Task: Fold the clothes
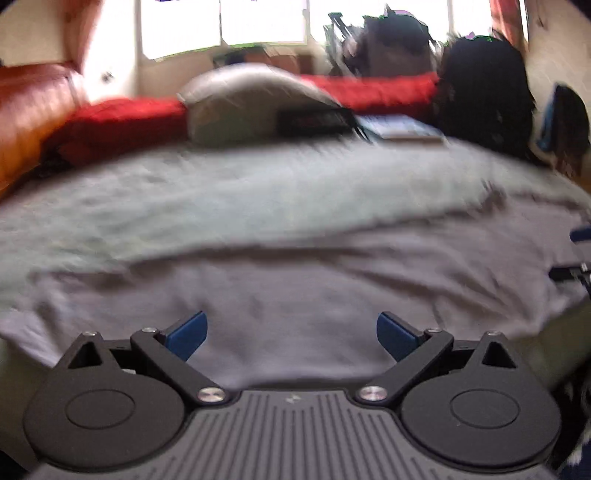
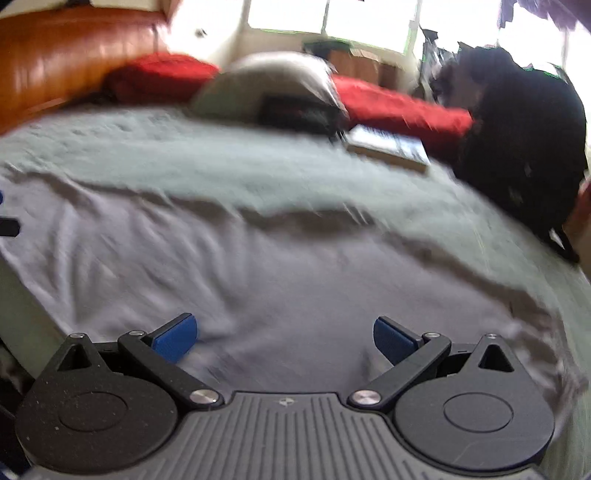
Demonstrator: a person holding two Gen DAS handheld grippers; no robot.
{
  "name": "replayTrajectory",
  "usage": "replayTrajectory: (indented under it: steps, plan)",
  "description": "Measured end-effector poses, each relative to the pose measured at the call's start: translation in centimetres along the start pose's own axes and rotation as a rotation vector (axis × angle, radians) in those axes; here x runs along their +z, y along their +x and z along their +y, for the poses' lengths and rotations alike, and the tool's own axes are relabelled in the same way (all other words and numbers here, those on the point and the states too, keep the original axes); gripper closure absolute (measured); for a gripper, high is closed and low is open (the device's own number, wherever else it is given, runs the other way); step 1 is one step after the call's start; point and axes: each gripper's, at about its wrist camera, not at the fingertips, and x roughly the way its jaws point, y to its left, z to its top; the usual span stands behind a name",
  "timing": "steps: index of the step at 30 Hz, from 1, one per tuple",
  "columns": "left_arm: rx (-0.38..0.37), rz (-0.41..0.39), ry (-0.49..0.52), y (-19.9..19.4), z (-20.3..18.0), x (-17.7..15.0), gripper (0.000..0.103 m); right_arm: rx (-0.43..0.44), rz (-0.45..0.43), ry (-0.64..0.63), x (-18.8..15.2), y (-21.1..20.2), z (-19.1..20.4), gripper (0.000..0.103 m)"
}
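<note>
My left gripper and my right gripper both had their jaws wide open, holding nothing. The grey cloth lay spread out on the bed, right in front of both of them. It looked flat, with no fold I could see. So I think almost all the folding was left to do.

This is a bedroom in a home: a bed spread with a pale green cover fills both views, with a grey pillow and red cushions at its far side. A book lies on the cover beside the pillow, and a brown padded headboard stands at the left. Bright windows run along the back wall, with dark bags or clothes heaped at the right.
</note>
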Motion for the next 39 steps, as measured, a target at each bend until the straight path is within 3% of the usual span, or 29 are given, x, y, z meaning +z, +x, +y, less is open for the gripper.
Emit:
replayTrajectory:
  steps: [3,7,13,17,21,24,28,34,36,39]
  plan:
    - [0.005,0.012,-0.013,-0.1,-0.1,-0.1,0.003,0.054,-0.019,0.06,-1.2,-0.6,-1.7,0.0]
    - [0.01,0.001,0.017,-0.9,-0.8,2.2,0.003,0.023,-0.034,0.068,-1.2,-1.5,-2.7,0.0]
    - [-0.252,-0.003,-0.064,1.1,-3.8,6.6,0.003,-0.011,-0.033,0.111,-2.0,-1.2,-4.4,0.0]
    - [-0.223,0.047,-0.04,4.9,-5.7,7.7,0.003,-0.003,-0.035,0.122,-2.6,-1.2,-5.2,0.0]
    - [-0.129,0.085,-0.055,8.8,-5.4,7.9,0.004,0.014,-0.054,0.127,-3.1,-1.1,-5.5,0.0]
    - [-0.107,0.094,-0.081,9.4,-5.4,9.1,0.004,0.018,-0.076,0.126,-3.5,-1.1,-5.5,0.0]
    - [-0.14,0.068,-0.058,7.2,-7.0,10.2,0.004,0.022,-0.103,0.123,-3.9,-1.1,-5.6,0.0]
    - [-0.311,0.096,0.045,6.4,-12.1,9.8,0.003,0.029,-0.132,0.124,-4.4,-1.2,-5.6,0.0]
    - [-0.3,0.117,0.064,7.8,-13.2,9.5,0.003,0.026,-0.139,0.124,-4.5,-1.2,-5.6,0.0]
    - [-0.202,0.124,0.039,10.2,-13.4,10.1,0.004,0.024,-0.144,0.123,-4.6,-1.2,-5.5,0.0]
